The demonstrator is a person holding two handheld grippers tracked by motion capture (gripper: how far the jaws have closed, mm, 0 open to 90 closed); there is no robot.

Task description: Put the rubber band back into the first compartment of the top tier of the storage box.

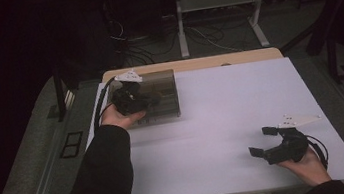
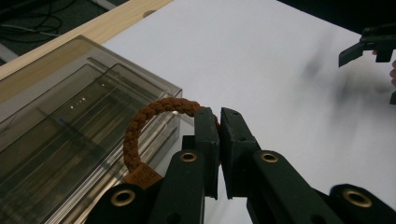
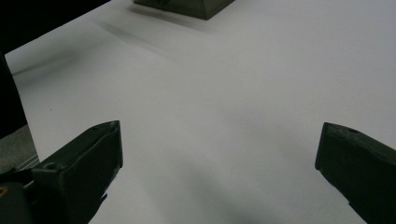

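A brown braided bracelet (image 2: pixel 149 116) with a small leather tag hangs in my left gripper (image 2: pixel 219 126), whose jaws are shut on its cord. It hovers beside the near corner of a smoky clear plastic box (image 2: pixel 70 135). From above, the left gripper (image 1: pixel 147 99) is over that box (image 1: pixel 163 85) at the table's back left. My right gripper (image 1: pixel 262 140) rests low over the white tabletop (image 1: pixel 222 110) at the front right, jaws wide apart with nothing between them. The same open gripper (image 3: pixel 219 154) faces bare white surface, and the box's corner (image 3: pixel 187 5) shows far off.
A wooden table edge (image 1: pixel 196 63) runs behind the white board. Beyond it are desk legs and loose cables (image 1: pixel 202 32) on the floor. A dark sleeve (image 1: pixel 105 176) reaches in from the bottom left. The right gripper's jaw tip (image 2: pixel 359 49) shows far off in the left gripper view.
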